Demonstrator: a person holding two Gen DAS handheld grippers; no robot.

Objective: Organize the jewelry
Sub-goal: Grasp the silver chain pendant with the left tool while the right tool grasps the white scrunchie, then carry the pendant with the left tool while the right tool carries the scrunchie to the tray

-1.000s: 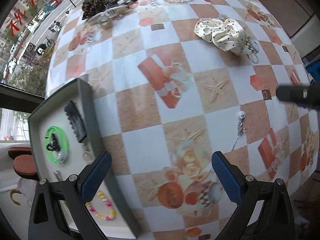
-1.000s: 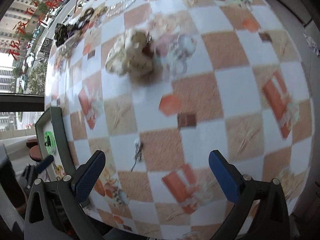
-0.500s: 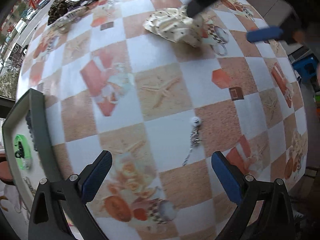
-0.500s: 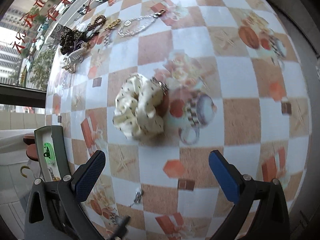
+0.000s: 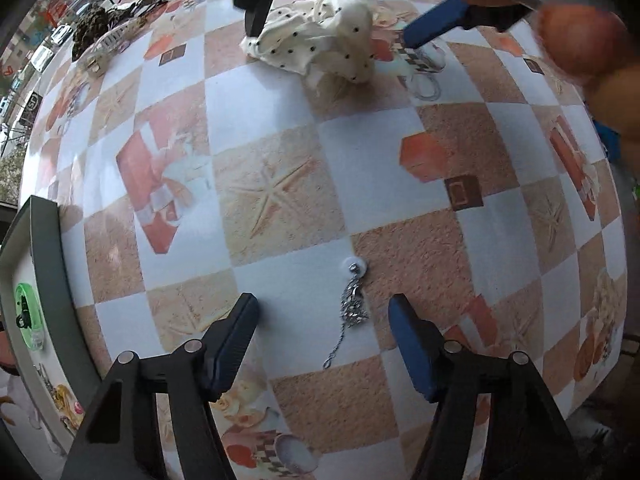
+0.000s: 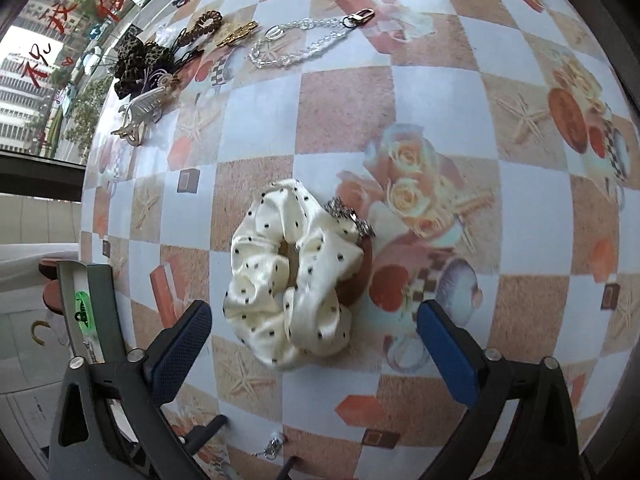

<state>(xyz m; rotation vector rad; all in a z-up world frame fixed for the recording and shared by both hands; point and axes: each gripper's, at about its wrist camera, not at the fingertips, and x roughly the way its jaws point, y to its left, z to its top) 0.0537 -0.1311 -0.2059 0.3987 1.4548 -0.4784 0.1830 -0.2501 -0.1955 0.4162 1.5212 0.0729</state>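
A thin silver chain earring [image 5: 352, 308] lies on the checked tablecloth between the pads of my left gripper [image 5: 322, 328]. Those jaws are closing, and neither pad touches the chain. A cream scrunchie with black dots [image 6: 288, 276] lies between the pads of my right gripper [image 6: 316, 344]. Its jaws are closing too, with a gap on each side of the cloth. A small silver sparkly piece [image 6: 352, 216] rests against the scrunchie's far edge. In the left wrist view, the right gripper [image 5: 344, 20] straddles the scrunchie [image 5: 320, 44].
A grey tray [image 5: 44, 264] at the left table edge holds a green ring [image 5: 26, 312] and small pieces. At the far left lie a leopard scrunchie [image 6: 136, 60], a hair claw [image 6: 140, 116], a gold clip [image 6: 236, 34] and a clear bead chain [image 6: 304, 40].
My left gripper moved away from the tray to over the silver chain, and its jaws narrowed. My right gripper travelled to the cream scrunchie and sank until its pads flank it.
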